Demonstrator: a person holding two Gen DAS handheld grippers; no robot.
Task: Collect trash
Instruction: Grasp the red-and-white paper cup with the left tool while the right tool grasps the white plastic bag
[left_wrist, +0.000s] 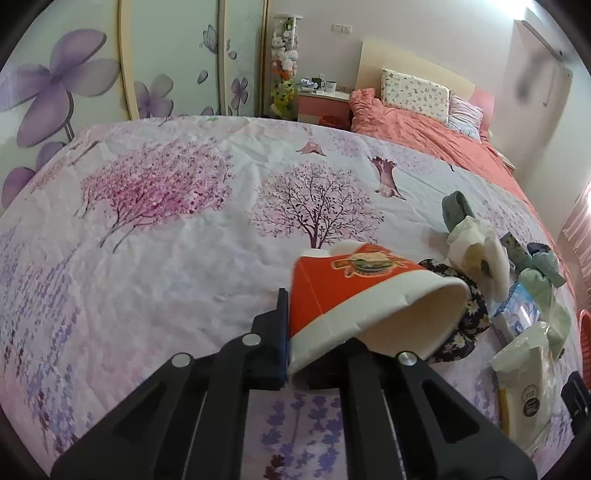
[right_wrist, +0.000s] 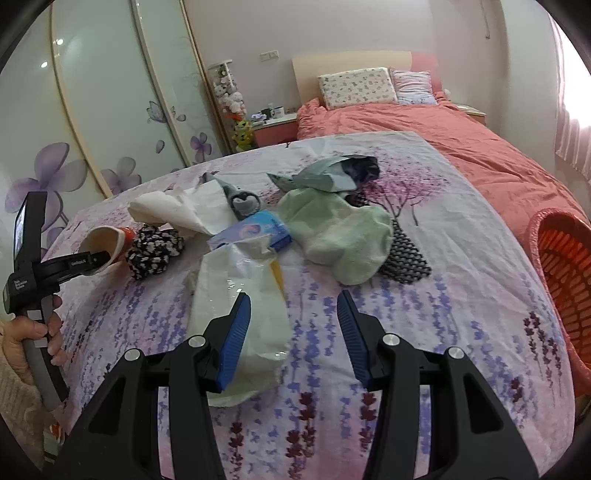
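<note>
Left gripper (left_wrist: 317, 332), nearest the lens: jaws clamped on the rim of a red-and-white paper cup (left_wrist: 354, 291) with a burger print. Cup lies tilted on its side, mouth toward the camera's right, over the floral-print bedspread (left_wrist: 166, 240).

Landmark: the cup. Touching its mouth side, a black-and-white floral fabric bundle (right_wrist: 153, 253). Just beyond that bundle, crumpled white tissue paper (right_wrist: 177, 212); near it a grey rolled sock (right_wrist: 243, 203). Further from the cup, a blue tissue packet (right_wrist: 258, 230), then a pale green cloth (right_wrist: 340, 236) over a piece of black mesh (right_wrist: 406, 254), and a grey plastic mailer bag (right_wrist: 332, 173) behind.

Right gripper (right_wrist: 293, 332): jaws apart, nothing between them, hovering over the bedspread; its left finger overlaps a white plastic wrapper (right_wrist: 236, 295). Well apart from the cup, at the bed's far edge, an orange slotted plastic basket (right_wrist: 565, 266). A hand (right_wrist: 40, 328) grips the left tool's handle.
</note>
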